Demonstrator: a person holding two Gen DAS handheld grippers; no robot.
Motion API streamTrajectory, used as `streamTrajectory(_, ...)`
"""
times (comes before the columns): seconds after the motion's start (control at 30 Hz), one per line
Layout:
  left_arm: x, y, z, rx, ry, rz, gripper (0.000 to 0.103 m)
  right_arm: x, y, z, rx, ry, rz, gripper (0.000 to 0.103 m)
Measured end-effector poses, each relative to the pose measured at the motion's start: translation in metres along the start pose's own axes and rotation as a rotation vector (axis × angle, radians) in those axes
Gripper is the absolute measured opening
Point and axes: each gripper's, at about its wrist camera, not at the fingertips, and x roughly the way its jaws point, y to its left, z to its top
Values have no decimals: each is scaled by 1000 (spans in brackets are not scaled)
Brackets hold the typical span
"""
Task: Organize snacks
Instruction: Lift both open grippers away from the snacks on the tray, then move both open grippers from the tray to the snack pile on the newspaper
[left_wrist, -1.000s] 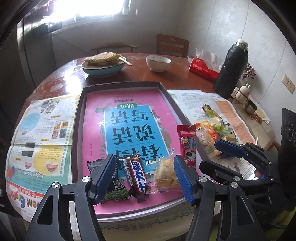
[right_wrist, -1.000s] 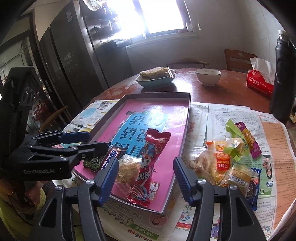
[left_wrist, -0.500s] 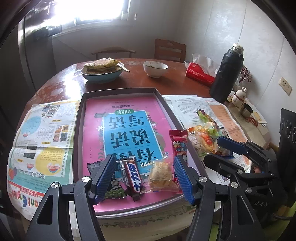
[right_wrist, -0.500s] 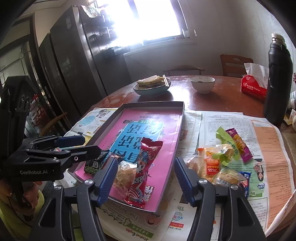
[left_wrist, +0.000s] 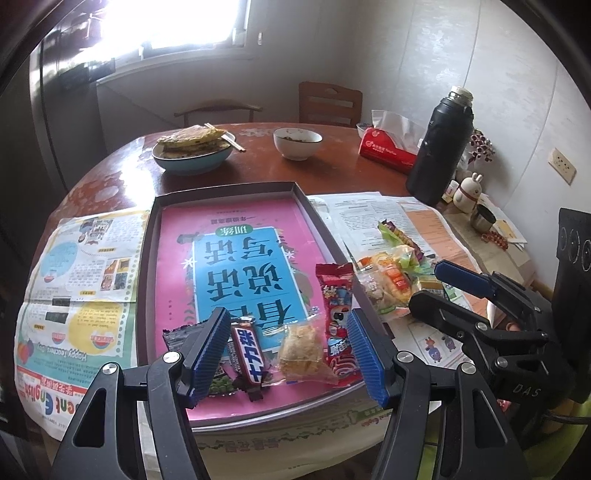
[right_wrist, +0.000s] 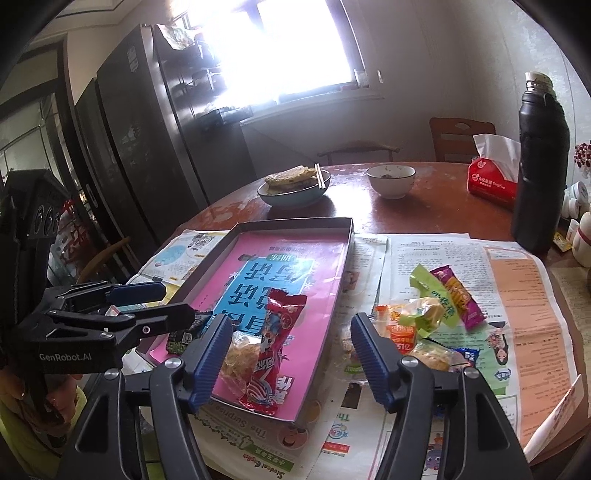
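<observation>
A shallow tray lined with a pink book holds a row of snacks along its near edge. They are a dark green packet, a Snickers bar, a clear pastry packet and a red packet. My left gripper hovers open above that row, gripping nothing. My right gripper hangs over the tray's near right corner. Its jaws are opening, and the red packet lies loose below them. A pile of loose snacks sits on newspaper right of the tray.
Newspapers cover the near half of the round wooden table. At the back stand a bowl of flatbread with chopsticks, a white bowl, a red tissue pack and a tall black flask. Small ornaments crowd the far right edge.
Both grippers have drawn back and up from the tray, so more of the table shows. The right gripper's jaws stand slightly wider. The snacks in the tray have not moved.
</observation>
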Motion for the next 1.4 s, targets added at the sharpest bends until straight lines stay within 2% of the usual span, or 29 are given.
streamTrajectory(0.57, -7, -29, 10, 40, -10, -30, 67, -23, -15, 5, 34, -50, -18, 68)
streamTrajectory(1.4, -2, -71, 29, 89, -3, -78, 71, -56, -58, 8, 127, -123, -64, 72)
